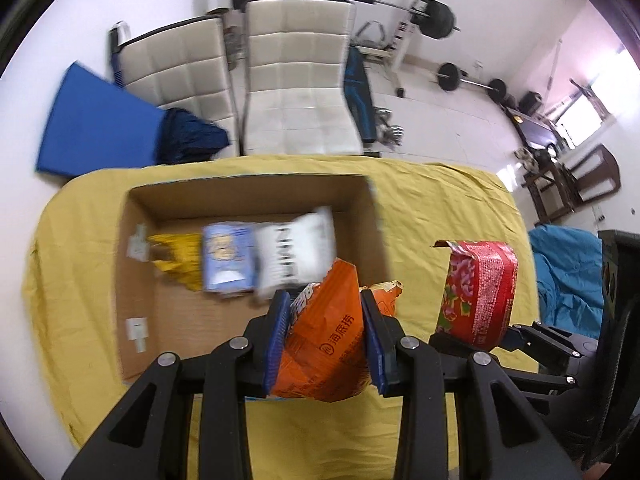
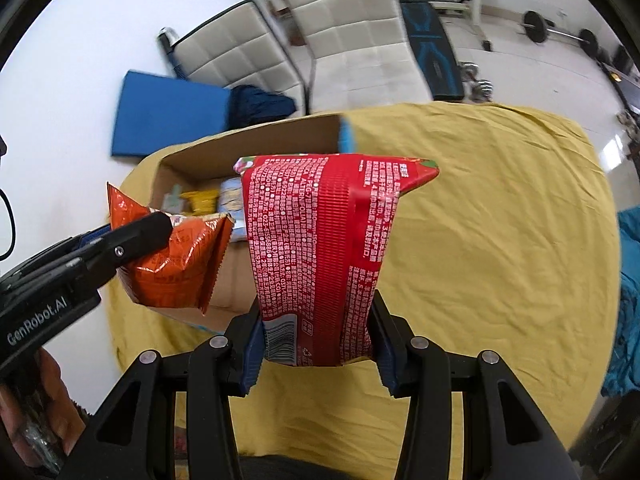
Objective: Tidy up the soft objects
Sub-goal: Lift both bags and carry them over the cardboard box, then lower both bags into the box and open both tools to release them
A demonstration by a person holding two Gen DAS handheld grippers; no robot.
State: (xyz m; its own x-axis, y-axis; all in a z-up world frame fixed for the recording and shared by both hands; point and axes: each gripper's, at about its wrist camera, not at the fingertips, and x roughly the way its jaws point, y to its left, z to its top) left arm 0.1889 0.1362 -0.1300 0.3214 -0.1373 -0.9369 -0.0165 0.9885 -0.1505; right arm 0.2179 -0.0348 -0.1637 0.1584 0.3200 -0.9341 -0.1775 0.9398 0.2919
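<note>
Where the left wrist view looks down into the cardboard box (image 1: pixel 248 280), three items lie on its floor: a yellow packet (image 1: pixel 180 260), a blue-and-white packet (image 1: pixel 228 258) and a white packet (image 1: pixel 296 248), all blurred, print unreadable. The right wrist view shows only slivers of these behind the held goods.

Left gripper (image 1: pixel 324 336): jaws closed partway on an orange snack bag (image 1: pixel 324 340), held above the box's near right corner; the bag's lower end is cut off behind the fingers.

Right gripper (image 2: pixel 316 344): jaws clamped on the lower end of a red snack bag (image 2: pixel 320 248), held upright over the yellow cloth (image 2: pixel 500 240) beside the box. Its front face appears in neither view.

Only the right wrist view shows the person's left hand (image 2: pixel 36 412), partly cropped at the frame edge. Two white chairs (image 1: pixel 296 80) stand beyond the table.
</note>
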